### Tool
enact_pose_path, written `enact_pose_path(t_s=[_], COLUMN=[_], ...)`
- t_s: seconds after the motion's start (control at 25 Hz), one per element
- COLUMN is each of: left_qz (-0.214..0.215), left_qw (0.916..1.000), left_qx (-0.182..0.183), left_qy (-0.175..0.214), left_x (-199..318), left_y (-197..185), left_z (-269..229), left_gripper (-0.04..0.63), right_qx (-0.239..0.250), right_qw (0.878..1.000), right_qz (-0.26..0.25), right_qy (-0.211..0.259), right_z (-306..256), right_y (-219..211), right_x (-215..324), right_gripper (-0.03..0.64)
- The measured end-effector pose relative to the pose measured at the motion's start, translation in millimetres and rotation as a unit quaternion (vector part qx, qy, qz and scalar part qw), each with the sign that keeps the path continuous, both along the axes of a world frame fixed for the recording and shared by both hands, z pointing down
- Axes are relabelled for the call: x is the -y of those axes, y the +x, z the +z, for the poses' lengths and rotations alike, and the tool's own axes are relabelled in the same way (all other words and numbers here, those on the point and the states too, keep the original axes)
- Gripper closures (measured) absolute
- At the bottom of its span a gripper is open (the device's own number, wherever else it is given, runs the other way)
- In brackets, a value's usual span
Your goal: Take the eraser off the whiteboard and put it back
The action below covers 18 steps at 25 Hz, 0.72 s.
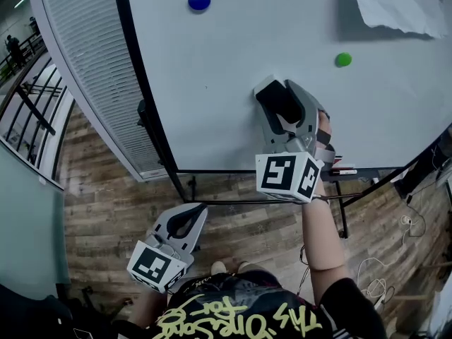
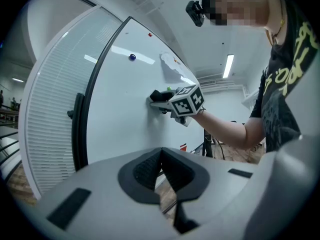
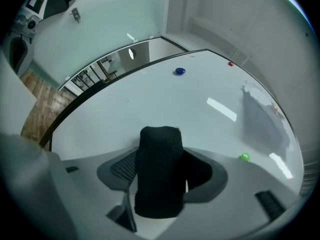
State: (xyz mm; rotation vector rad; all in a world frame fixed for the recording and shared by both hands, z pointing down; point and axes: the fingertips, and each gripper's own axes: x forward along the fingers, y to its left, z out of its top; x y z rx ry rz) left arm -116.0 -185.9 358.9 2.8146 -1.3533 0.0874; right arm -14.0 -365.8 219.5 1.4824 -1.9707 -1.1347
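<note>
left gripper (image 1: 198,212): nearest to us, low by our waist, jaws closed together with nothing between them, well apart from the board.
floor (image 1: 106,210): wood planks below us.
right gripper (image 3: 162,154): raised to the whiteboard (image 1: 247,41), jaws spread wide around the eraser (image 3: 157,184); we see a thin gap at one pad, so no squeeze.
eraser: black, upright between the right jaws, against the board.
beyond: green magnet (image 1: 343,59) near the gripper, blue magnet (image 1: 199,1) further up, paper sheet (image 1: 399,2) in the top corner.
</note>
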Motion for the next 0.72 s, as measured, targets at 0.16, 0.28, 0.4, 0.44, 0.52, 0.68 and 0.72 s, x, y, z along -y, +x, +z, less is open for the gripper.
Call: enact_pose_path(t_s=[0.16,0.28,0.4,0.44,0.52,0.68,0.72], left_qz=[-0.01,-0.015,-0.016,-0.016,-0.015,-0.015,-0.016], left_qw=[0.9999,0.9999,0.9997,0.9996,0.9997,0.9997,0.9997], left_qx=[-0.006,0.007,0.021,0.021,0.021,0.021,0.021], left_qy=[0.0,0.001,0.002,0.002,0.002,0.002,0.001], left_x=[-0.5,-0.7,-1.8,-2.1,-2.0,-1.3,-1.1], left_y=[-5.4,-11.2,-15.6,-15.7,-14.7,-11.9,-11.9], left_z=[-1.4,0.4,4.5,5.2,5.7,5.0,5.2], left_gripper=[0.588,0.588,0.588,0.588,0.588,0.588,0.588], right_qx=[0.013,0.016,0.025,0.03,0.041,0.061,0.066], right_qw=[1.0,1.0,1.0,0.999,0.999,0.997,0.997], right_qz=[-0.001,-0.006,-0.014,-0.016,-0.021,-0.035,-0.038], right_qy=[-0.003,-0.005,-0.006,-0.006,-0.011,-0.022,-0.024], right_z=[0.5,-0.2,-1.6,-1.4,0.1,4.4,4.9], right_y=[0.4,1.2,1.8,2.1,2.4,2.9,3.1], right_x=[-1.6,-1.7,-3.3,-4.0,-4.5,-7.5,-9.2], right_gripper=[0.356,0.357,0.357,0.357,0.357,0.357,0.357])
